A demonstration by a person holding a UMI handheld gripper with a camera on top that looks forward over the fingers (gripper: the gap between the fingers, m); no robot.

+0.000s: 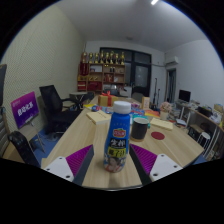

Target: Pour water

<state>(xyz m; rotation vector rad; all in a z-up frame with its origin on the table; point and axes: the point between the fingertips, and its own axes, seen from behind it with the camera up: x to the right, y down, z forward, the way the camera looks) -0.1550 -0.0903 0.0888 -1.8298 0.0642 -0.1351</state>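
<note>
a clear plastic bottle with a blue cap and printed label (119, 137) stands upright between the two fingers of the gripper (112, 160), on a long pale wooden table (170, 142). just beyond the bottle, slightly to its right, a dark round cup (140, 127) sits on the same table. further back small items crowd the far end. black office chairs (52, 108) stand left of the table. behind everything, against the back wall, a red shelf of bottles (103, 70) stands. desks with monitors (198, 110) line the right side.
</note>
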